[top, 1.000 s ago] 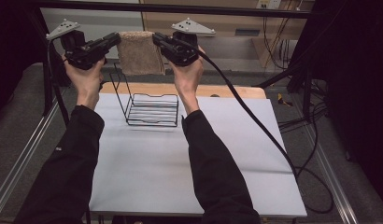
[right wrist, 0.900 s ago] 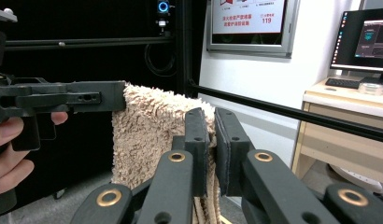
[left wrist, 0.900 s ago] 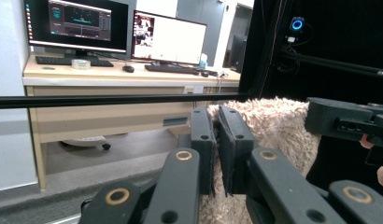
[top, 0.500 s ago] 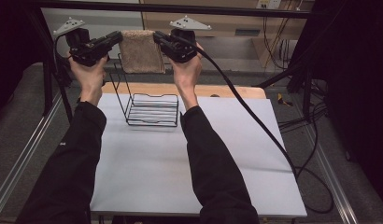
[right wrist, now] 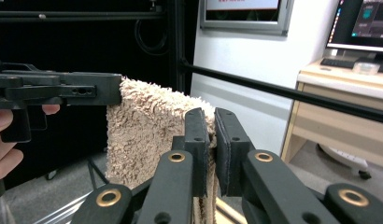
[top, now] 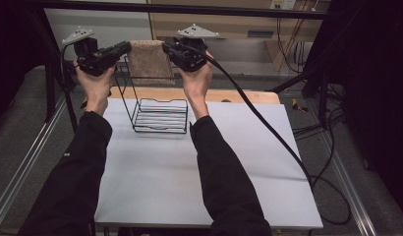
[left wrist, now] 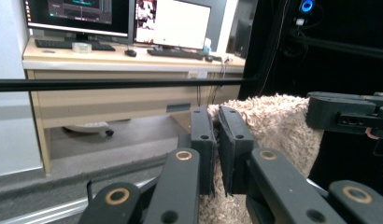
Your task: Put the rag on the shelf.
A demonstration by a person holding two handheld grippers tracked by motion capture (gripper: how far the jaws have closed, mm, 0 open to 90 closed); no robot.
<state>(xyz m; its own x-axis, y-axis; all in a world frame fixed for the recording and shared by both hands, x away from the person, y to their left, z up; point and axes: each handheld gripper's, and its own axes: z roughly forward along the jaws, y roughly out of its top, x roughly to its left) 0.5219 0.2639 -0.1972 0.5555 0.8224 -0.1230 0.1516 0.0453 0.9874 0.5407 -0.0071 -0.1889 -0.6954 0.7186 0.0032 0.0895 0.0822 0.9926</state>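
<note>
Left gripper [top: 122, 47] clamped narrow on the left top corner of the beige towel [top: 149, 61], jaws pointing level toward the right gripper; in the left gripper view [left wrist: 216, 116] pinching the fluffy edge between both black pads, cloth spilling down below the jaws and stretching away beyond them to the other gripper's jaw tips

Held up by the left hand [top: 95, 83], above and behind the wire rack [top: 158, 114], well clear of the white table [top: 239, 162]

Towel hanging between the two grippers, top edge stretched roughly level from one pair of jaws to the other, long axis running down from that edge toward the rack's back; lower part behind the upright wires of the rack, bottom edge hard to tell; seen from the right gripper view [right wrist: 147, 135] as a flat shaggy sheet facing the camera, dropping straight from the gripped edge

Right gripper [top: 168, 48] likewise closed tight on the towel's right top corner, jaws pointing level back toward the left gripper; in the right gripper view [right wrist: 211, 116] cloth caught between the pads and trailing down under them, the other gripper gripping the far corner at upper left

Right hand [top: 197, 78] raised at about the same height as the left, cable [top: 268, 123] trailing off down to the right across the table
</note>
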